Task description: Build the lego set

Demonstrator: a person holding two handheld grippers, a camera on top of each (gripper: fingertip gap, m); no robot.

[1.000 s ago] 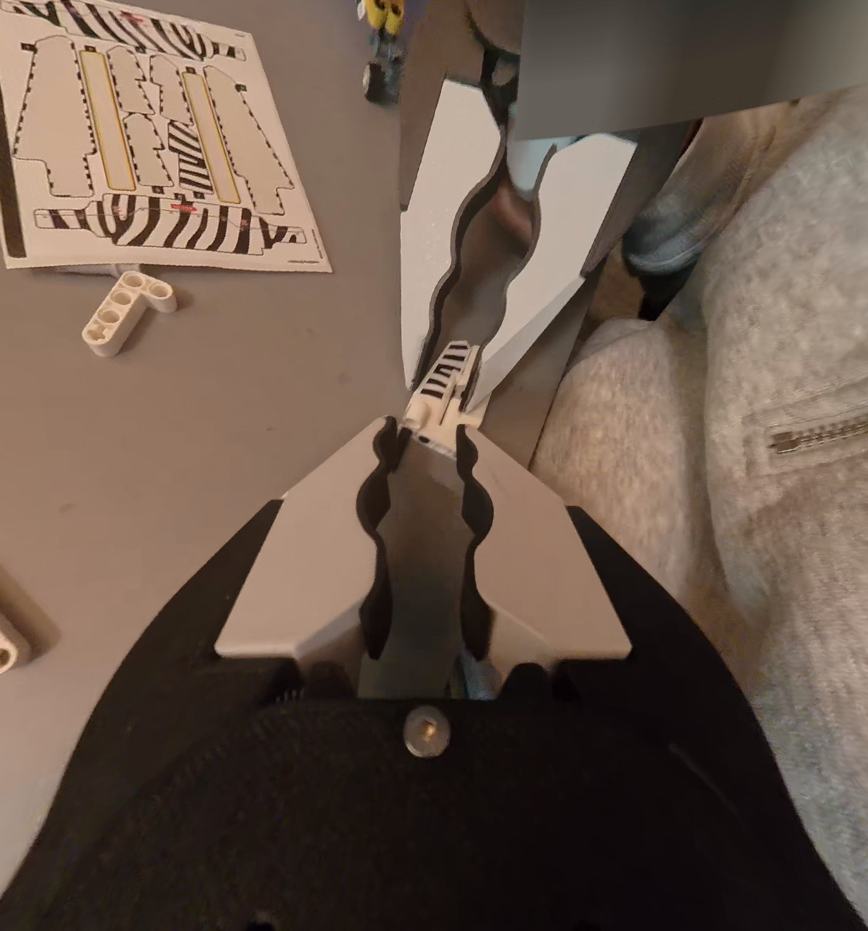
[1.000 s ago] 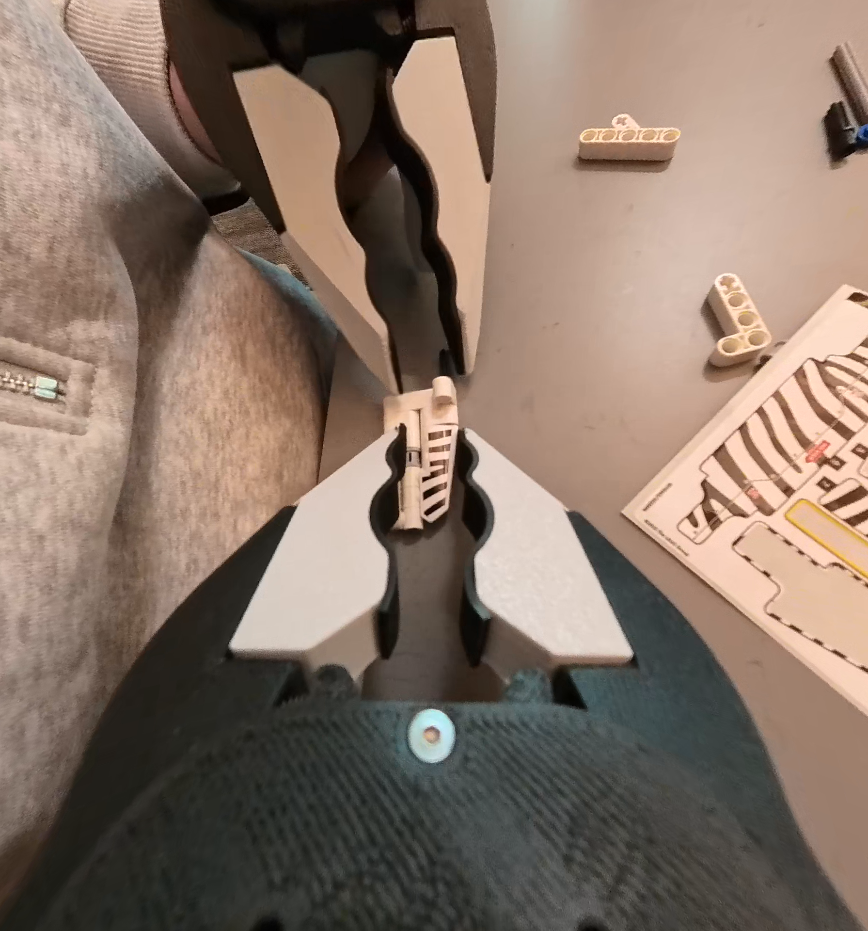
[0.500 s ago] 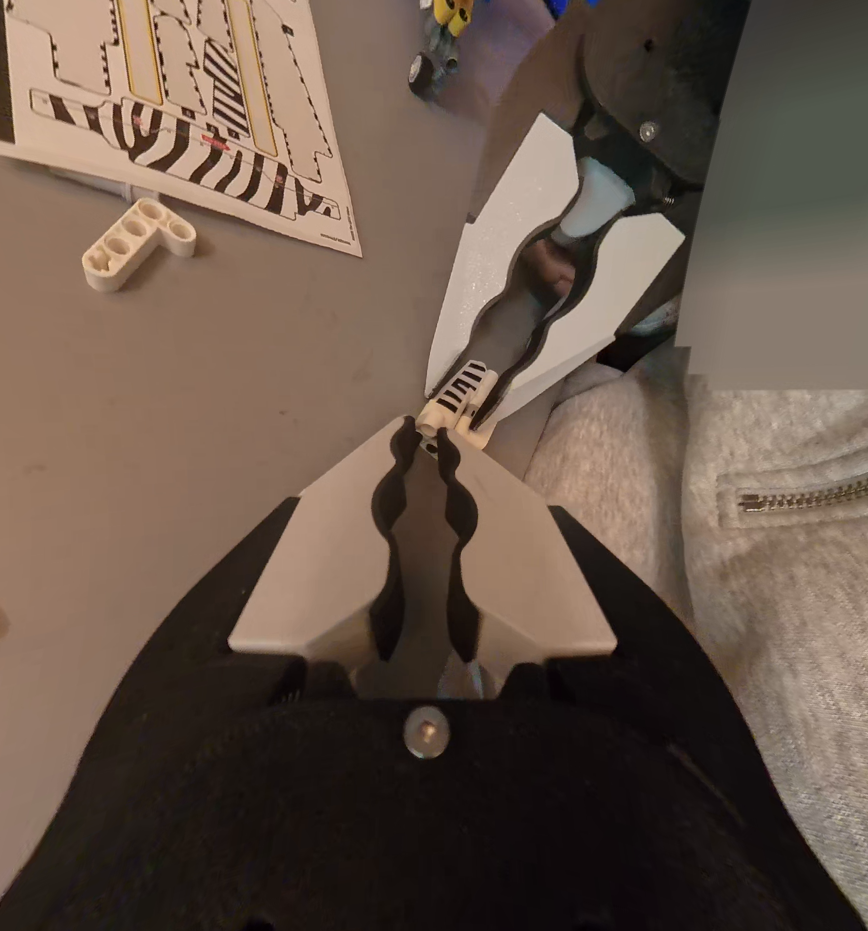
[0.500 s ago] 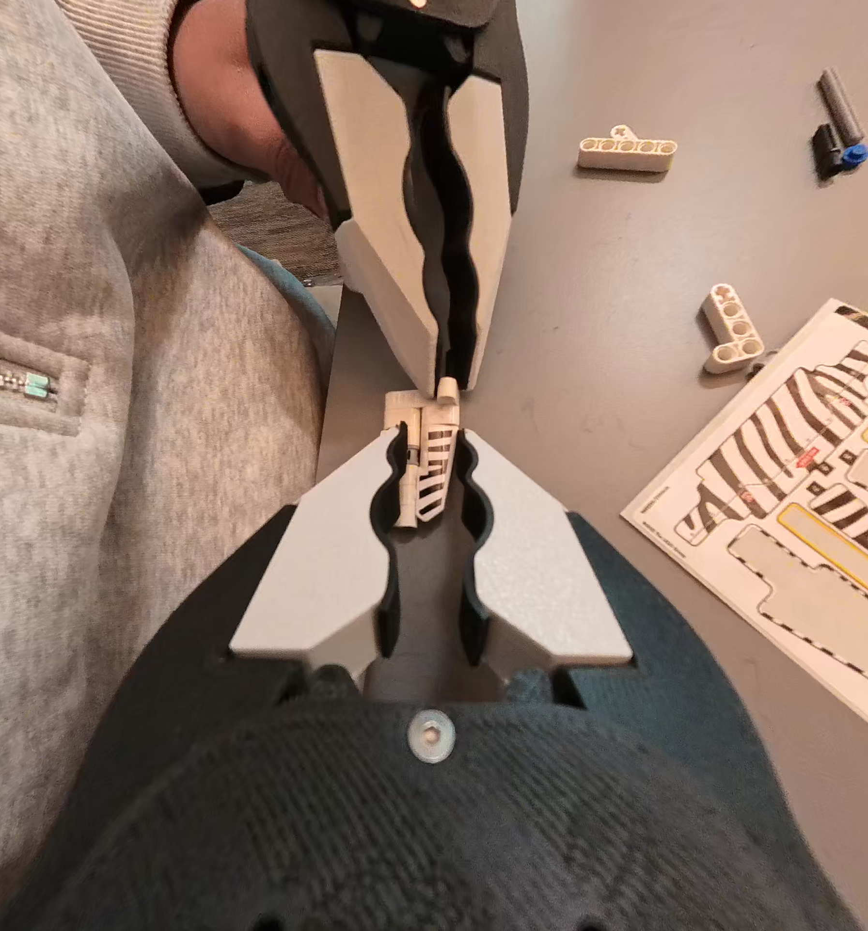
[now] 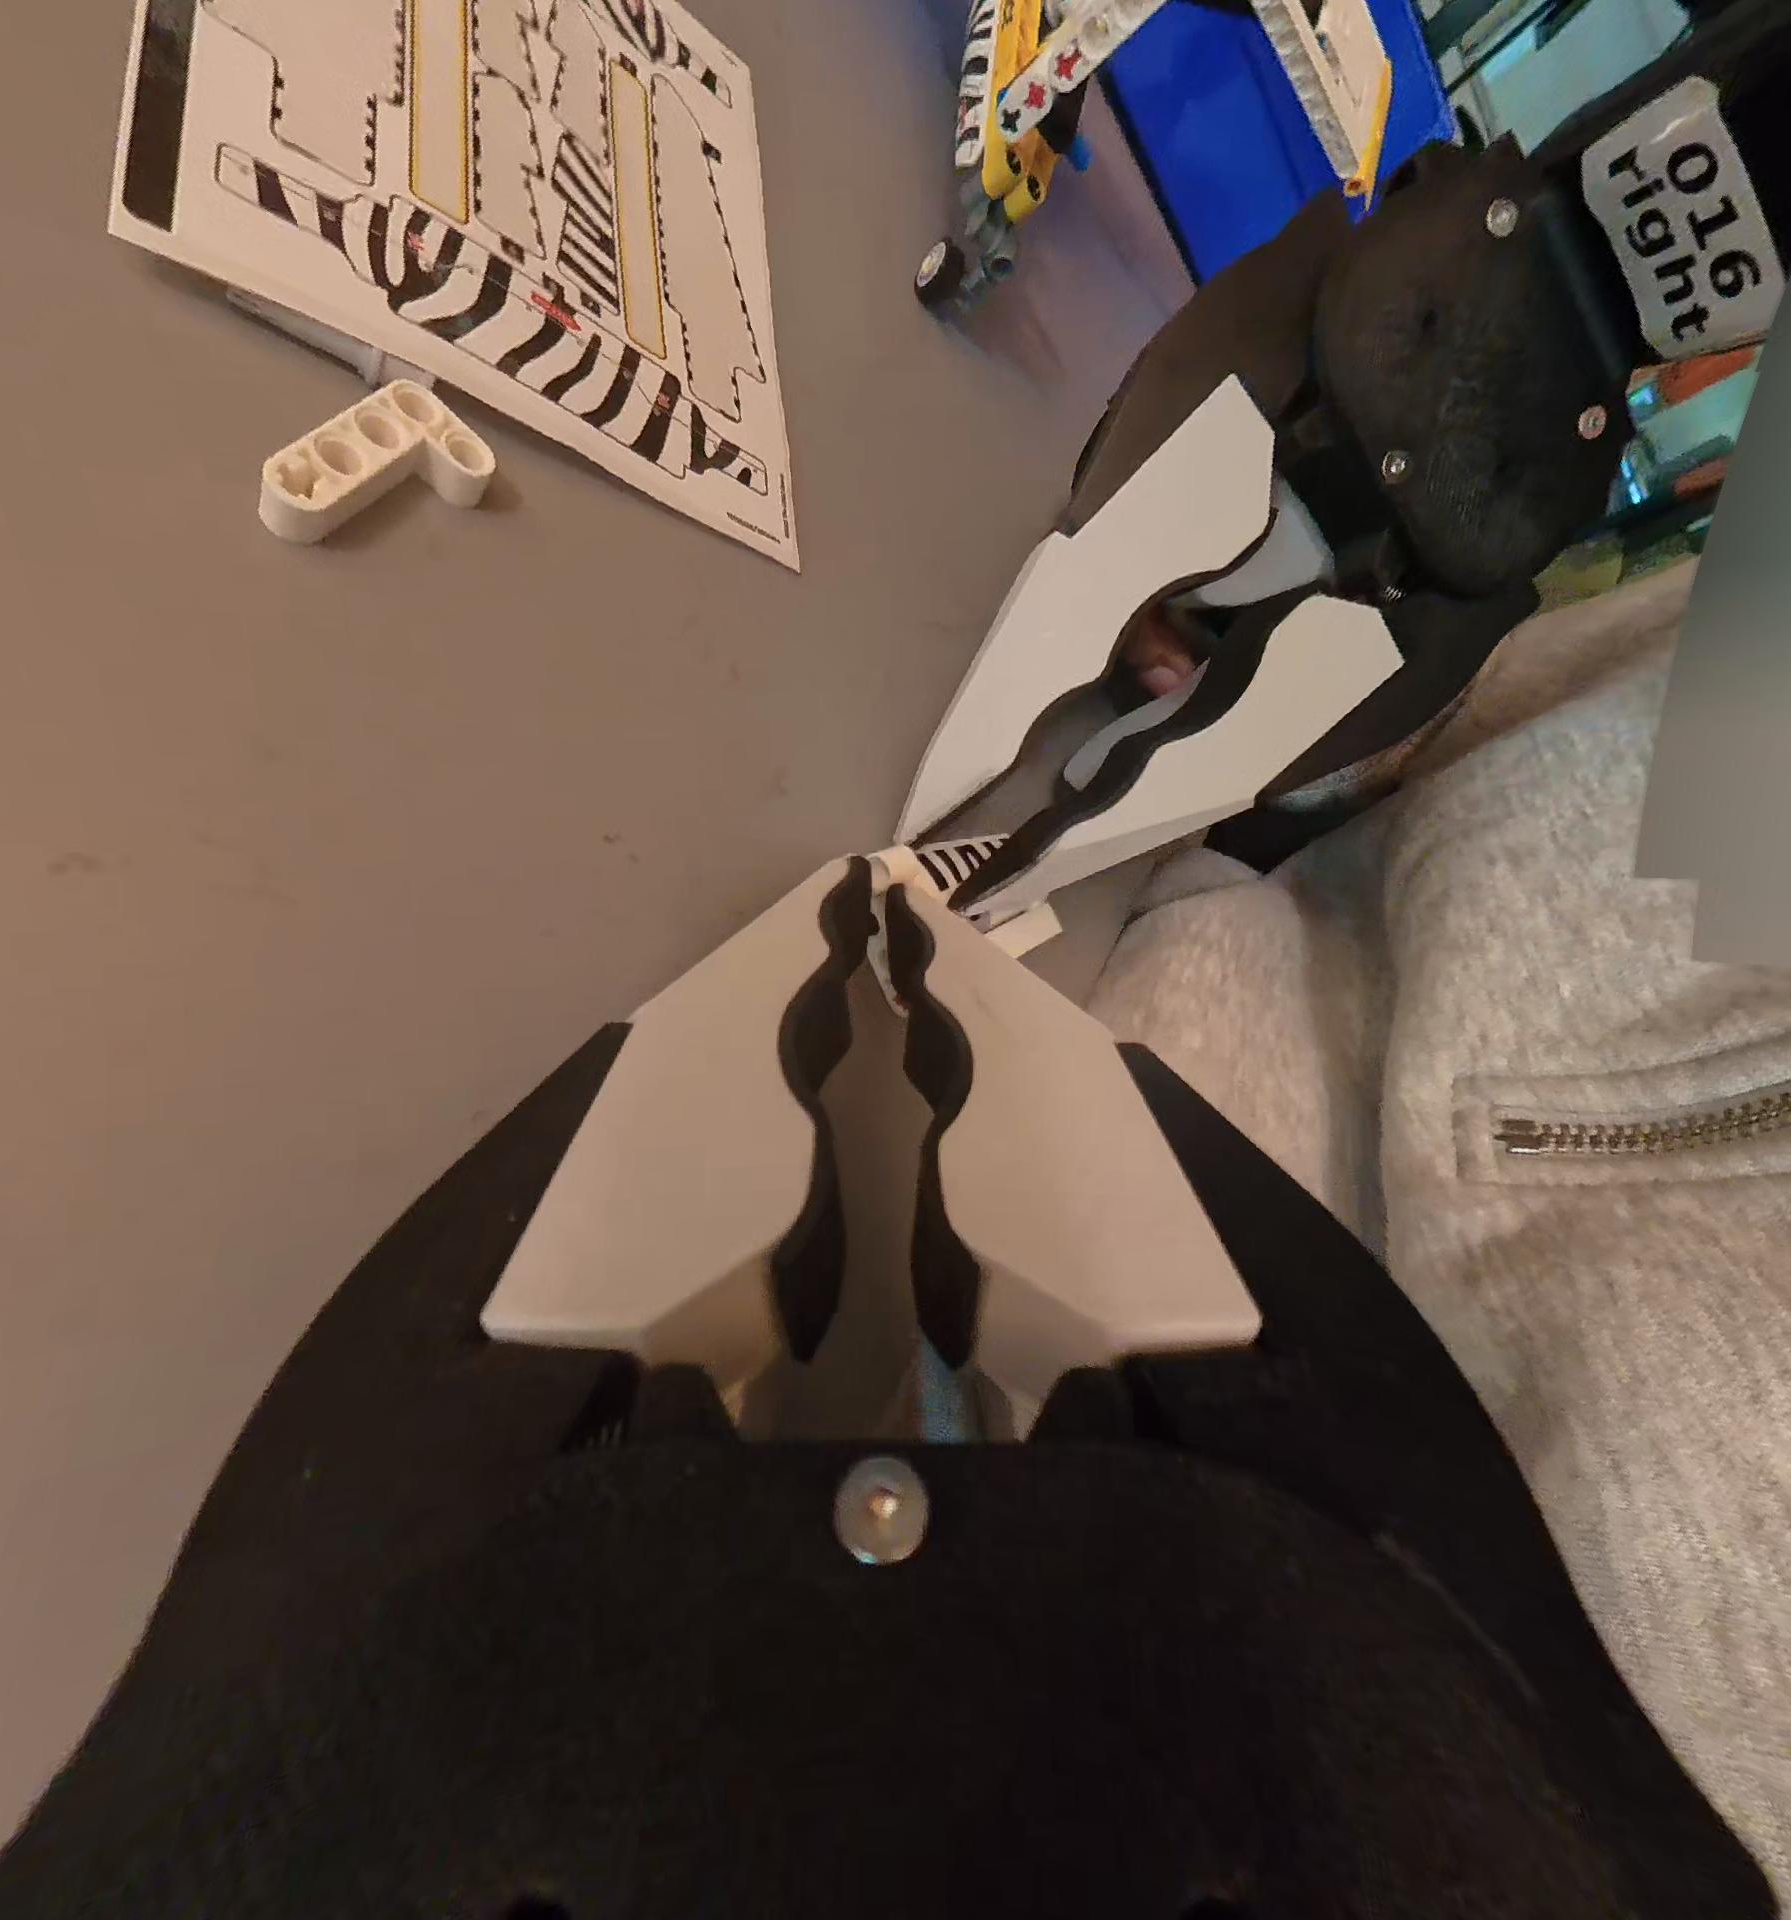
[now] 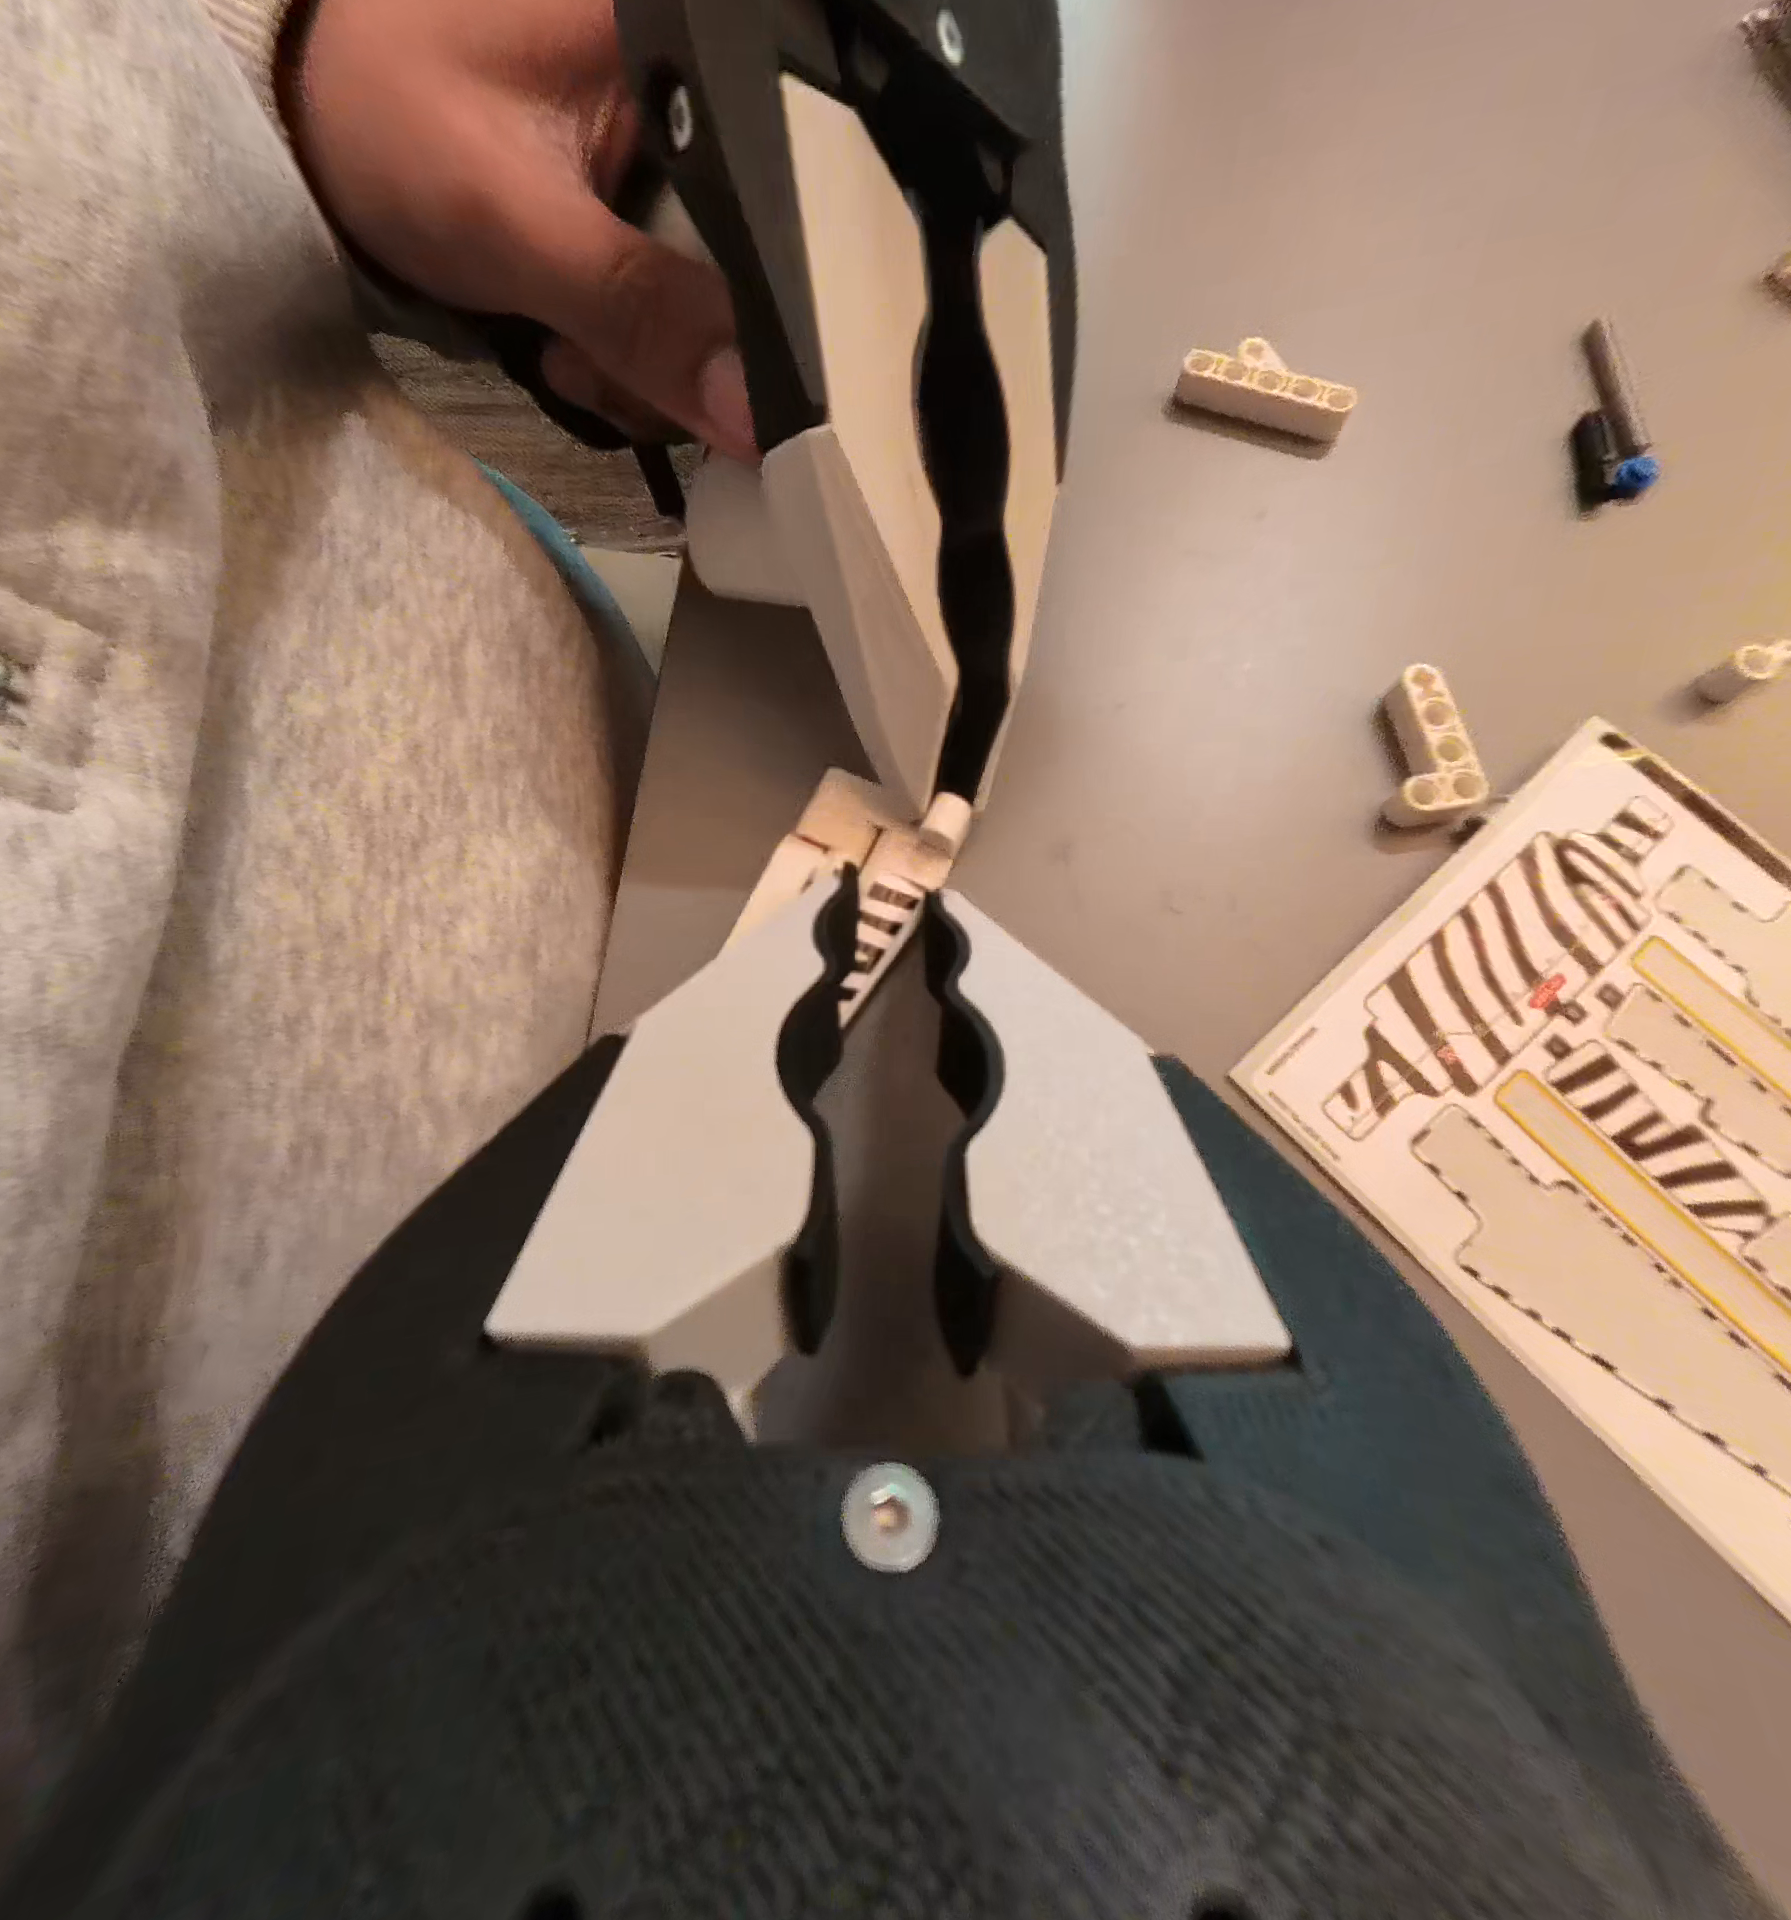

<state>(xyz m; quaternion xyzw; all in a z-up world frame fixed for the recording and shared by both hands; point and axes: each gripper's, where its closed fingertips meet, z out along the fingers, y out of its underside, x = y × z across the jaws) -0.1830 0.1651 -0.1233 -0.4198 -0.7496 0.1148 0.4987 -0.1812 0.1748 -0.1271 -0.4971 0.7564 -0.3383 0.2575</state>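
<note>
A small white Lego piece with a zebra-striped sticker (image 6: 886,914) is held between both grippers, over the near edge of the grey table (image 6: 1234,623). My right gripper (image 6: 886,899) is shut on its striped body. My left gripper (image 5: 875,883) is pinched shut on the white stub at the piece's other end (image 6: 945,826). In the left wrist view the striped piece (image 5: 958,862) shows between the two sets of tips, and the right gripper (image 5: 974,878) comes in from the upper right. In the right wrist view the left gripper (image 6: 958,795) comes down from above, held by a hand (image 6: 517,229).
A zebra sticker sheet (image 5: 475,239) (image 6: 1597,1091) lies on the table with a white L-shaped beam (image 5: 371,462) (image 6: 1436,753) beside it. A white straight beam (image 6: 1265,390) and a black pin with a blue end (image 6: 1613,436) lie farther off. A part-built yellow model (image 5: 1016,135) and a blue box (image 5: 1265,114) stand at the back. A grey sweater (image 5: 1597,1247) borders the table edge.
My left gripper's jaws have narrowed from open to pinched on the piece's white stub. Both grippers have tilted, and the right gripper has kept its hold on the striped piece.
</note>
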